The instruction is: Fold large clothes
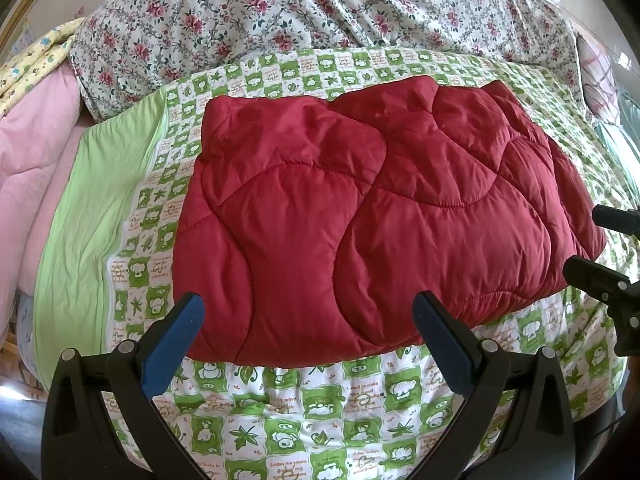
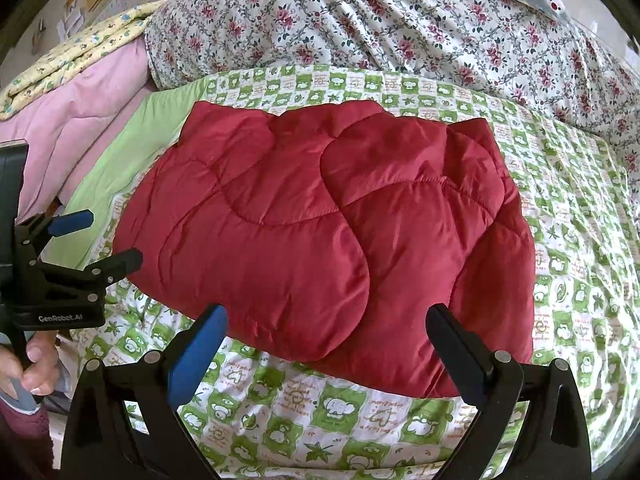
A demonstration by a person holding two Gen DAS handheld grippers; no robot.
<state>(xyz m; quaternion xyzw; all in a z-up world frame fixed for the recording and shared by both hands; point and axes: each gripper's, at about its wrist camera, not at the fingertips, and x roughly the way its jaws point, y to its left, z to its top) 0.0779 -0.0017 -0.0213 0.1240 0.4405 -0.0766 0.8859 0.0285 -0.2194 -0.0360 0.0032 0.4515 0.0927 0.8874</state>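
A red quilted padded garment lies folded into a thick rectangle on the green-and-white patterned bed cover. It also shows in the right wrist view. My left gripper is open and empty, just short of the garment's near edge. My right gripper is open and empty, over the near edge of the garment. The right gripper also shows at the right edge of the left wrist view, beside the garment's right end. The left gripper shows at the left of the right wrist view, beside its left end.
A floral quilt is bunched behind the garment. Pink bedding and a yellow printed blanket lie to the left. A plain green strip borders the bed cover. My hand holds the left gripper's handle.
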